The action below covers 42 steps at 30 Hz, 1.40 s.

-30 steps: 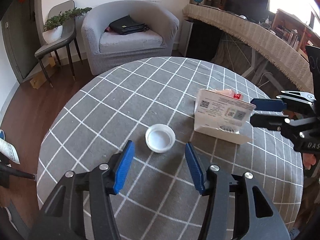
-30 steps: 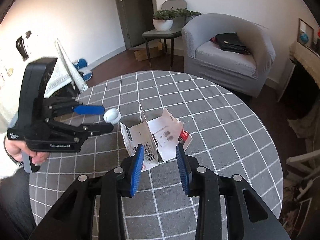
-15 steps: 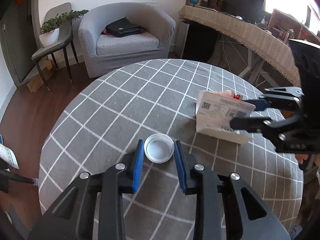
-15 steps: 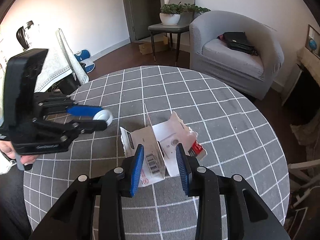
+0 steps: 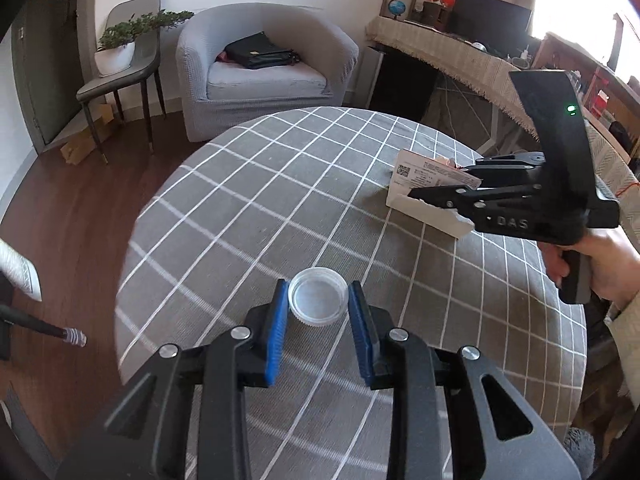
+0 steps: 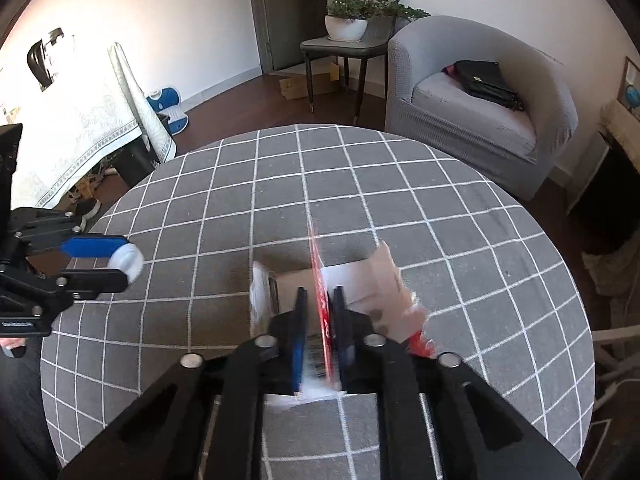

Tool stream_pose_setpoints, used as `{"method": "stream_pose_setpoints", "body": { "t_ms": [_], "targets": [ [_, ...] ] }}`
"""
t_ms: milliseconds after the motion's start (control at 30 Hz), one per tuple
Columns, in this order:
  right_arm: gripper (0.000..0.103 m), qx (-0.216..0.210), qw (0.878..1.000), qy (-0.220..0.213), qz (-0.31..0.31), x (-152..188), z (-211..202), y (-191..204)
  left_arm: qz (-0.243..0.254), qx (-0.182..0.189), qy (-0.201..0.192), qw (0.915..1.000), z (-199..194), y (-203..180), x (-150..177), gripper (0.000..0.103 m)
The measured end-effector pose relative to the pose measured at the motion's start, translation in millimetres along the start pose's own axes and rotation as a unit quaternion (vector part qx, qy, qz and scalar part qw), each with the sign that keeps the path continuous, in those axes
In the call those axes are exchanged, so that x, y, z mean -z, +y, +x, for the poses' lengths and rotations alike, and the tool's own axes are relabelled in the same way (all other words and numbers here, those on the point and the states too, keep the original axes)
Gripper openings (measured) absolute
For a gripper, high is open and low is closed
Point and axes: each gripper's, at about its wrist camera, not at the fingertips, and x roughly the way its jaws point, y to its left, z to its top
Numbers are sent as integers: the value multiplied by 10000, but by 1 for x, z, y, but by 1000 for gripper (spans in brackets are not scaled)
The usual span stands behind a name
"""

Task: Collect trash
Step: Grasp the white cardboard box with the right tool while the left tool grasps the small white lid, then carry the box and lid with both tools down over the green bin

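Observation:
A white plastic lid (image 5: 318, 297) sits between the blue pads of my left gripper (image 5: 318, 300), which is shut on it just above the round table (image 5: 280, 200). The lid also shows in the right wrist view (image 6: 129, 263), held off the cloth. A torn white and red cardboard box (image 6: 360, 284) lies on the table. My right gripper (image 6: 320, 300) is shut on an upright flap of this box. In the left wrist view the box (image 5: 424, 184) is partly hidden behind the right gripper.
The table has a grey checked cloth (image 6: 280, 184). Beyond it stand a grey armchair (image 5: 264, 68) with a black bag, a chair with a potted plant (image 5: 120, 48), and a long covered desk (image 5: 460, 60). A white cloth-covered stand (image 6: 72, 128) is at the left.
My left gripper closed on the lid and lifted it slightly. My right gripper moved forward and closed on the box flap, tipping the box.

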Motion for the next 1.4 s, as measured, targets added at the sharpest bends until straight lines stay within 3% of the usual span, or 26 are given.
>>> {"method": "stream_pose_setpoints", "body": {
  "t_ms": [433, 767, 1100, 1400],
  "targets": [
    [1, -111, 9998, -52, 138, -1, -13, 47, -165, -152, -88, 9997, -57, 17, 25, 32],
    [1, -455, 9984, -221, 261, 5, -39, 131, -428, -474, -307, 9975, -122, 42, 53, 32],
    [1, -813, 9947, -143, 611, 8, -33, 202, -932, -780, -246, 9923, -158, 90, 105, 32],
    [1, -1076, 9914, -89, 737, 4, -27, 257, -1372, -958, 82, 9859, -158, 138, 155, 32]
  ]
}}
